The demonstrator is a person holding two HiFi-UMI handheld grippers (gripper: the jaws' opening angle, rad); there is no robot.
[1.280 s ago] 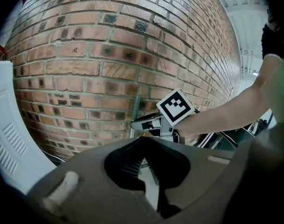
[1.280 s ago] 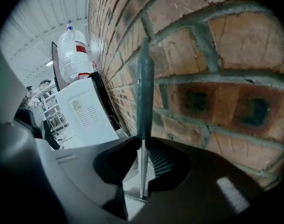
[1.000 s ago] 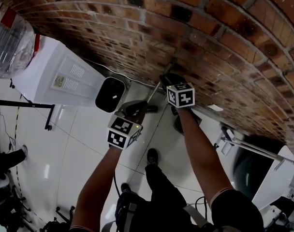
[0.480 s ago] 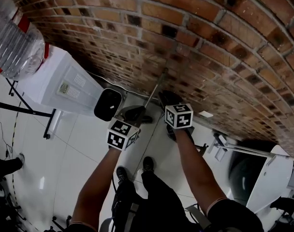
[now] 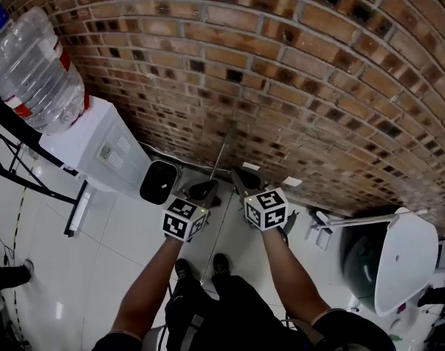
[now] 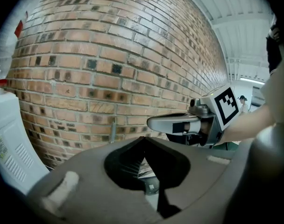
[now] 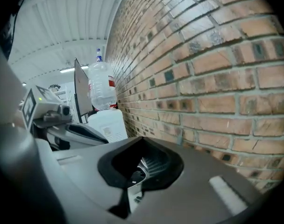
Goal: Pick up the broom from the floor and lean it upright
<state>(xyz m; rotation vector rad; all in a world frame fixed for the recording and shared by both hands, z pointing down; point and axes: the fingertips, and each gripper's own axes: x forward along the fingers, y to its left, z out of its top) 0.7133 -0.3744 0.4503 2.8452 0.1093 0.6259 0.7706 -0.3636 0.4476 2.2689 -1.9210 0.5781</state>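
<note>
The broom's thin grey handle (image 5: pixel 221 156) stands upright against the brick wall (image 5: pixel 281 64); in the left gripper view the handle (image 6: pixel 113 130) rises ahead, left of the jaws. My left gripper (image 5: pixel 206 189) is just below and left of it, jaws shut and empty (image 6: pixel 144 140). My right gripper (image 5: pixel 236 178) hangs to the right of the handle, clear of it. Its jaws (image 7: pixel 142 143) have just been closing and are now shut with nothing between them. The broom's head is hidden behind the grippers.
A white water dispenser (image 5: pixel 98 148) with a clear bottle (image 5: pixel 36 68) stands against the wall at the left. A white appliance (image 5: pixel 398 258) sits at the right. The person's legs and shoes (image 5: pixel 221 263) are on the white tiled floor (image 5: pixel 120 232).
Both grippers have come up and back from the handle, and the right one, earlier up at the handle, has drawn away. The handle stays leaning on the wall.
</note>
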